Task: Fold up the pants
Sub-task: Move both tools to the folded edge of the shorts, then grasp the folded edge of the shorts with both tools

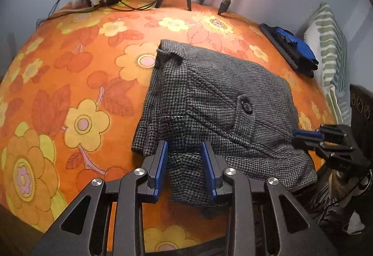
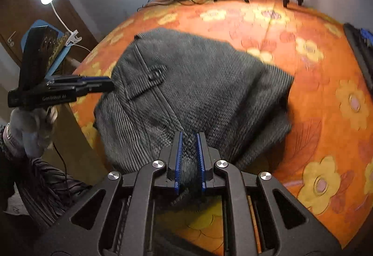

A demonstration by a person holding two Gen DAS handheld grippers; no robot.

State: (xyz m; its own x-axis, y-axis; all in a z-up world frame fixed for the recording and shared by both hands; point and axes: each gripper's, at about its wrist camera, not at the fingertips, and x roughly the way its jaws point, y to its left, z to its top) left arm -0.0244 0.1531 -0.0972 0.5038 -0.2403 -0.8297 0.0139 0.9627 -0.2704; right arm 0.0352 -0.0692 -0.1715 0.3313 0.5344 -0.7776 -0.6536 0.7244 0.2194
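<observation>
The folded grey pants (image 1: 216,102) lie mid-frame on the orange flowered bed (image 1: 70,83). The left claw (image 1: 185,167) stands open around a fold of the cloth, its pads not pressing. The right claw (image 2: 189,158), narrowly parted, straddles the near edge of the pants.

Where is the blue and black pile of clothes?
In the left wrist view, the pile of clothes sits at the far right edge of the orange flowery bedspread, beside the striped pillow and beyond the grey pants.

Pants (image 2: 193,90) motion-blurred in right-wrist view
</observation>
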